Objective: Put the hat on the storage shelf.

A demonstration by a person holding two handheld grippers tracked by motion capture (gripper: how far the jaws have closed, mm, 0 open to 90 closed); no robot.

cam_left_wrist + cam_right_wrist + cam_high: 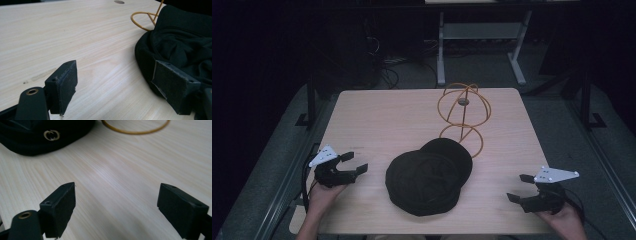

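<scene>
A black cap lies crumpled near the front middle of the light wooden table. Behind it stands a golden wire stand with a ball-shaped top and a ring base. My left gripper is open at the table's left, a short way from the cap. In the left gripper view the cap lies just past the right jaw, with the stand's ring base beyond. My right gripper is open at the front right, with bare wood between its jaws. The right gripper view shows the cap with a round metal emblem.
The stand's ring base lies on the wood ahead of the right gripper. A small round hole marks the tabletop far back. Beyond the table stand white desk legs and cables on a dark floor.
</scene>
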